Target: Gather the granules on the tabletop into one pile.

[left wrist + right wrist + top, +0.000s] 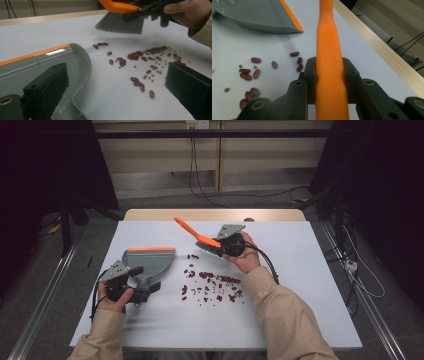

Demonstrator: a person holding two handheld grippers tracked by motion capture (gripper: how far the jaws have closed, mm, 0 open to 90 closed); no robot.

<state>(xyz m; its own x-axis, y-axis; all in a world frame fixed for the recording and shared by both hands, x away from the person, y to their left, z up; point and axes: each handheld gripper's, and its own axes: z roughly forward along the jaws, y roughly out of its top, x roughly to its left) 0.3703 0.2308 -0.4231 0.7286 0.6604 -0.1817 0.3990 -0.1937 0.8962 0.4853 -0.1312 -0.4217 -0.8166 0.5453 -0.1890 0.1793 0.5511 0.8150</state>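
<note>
A grey dustpan (150, 259) with an orange front lip lies on the left of the white table, its mouth facing away from me. My left gripper (145, 279) is open; its jaws straddle the pan's handle end. In the left gripper view (116, 75) one jaw hangs over the pan (50, 65) and the other over bare table. My right gripper (222, 245) is shut on the orange handle of a brush (200, 239), clamped between the jaws (329, 72). The brush's grey bristles (120, 22) hover just above the table behind scattered red and small green beans (212, 285) (145, 60) (252, 72).
The white table cover (300, 270) ends in a wooden strip (215, 214) at the far edge. Cables (360, 270) trail on the floor to the right, and metal rails run along both sides of the table.
</note>
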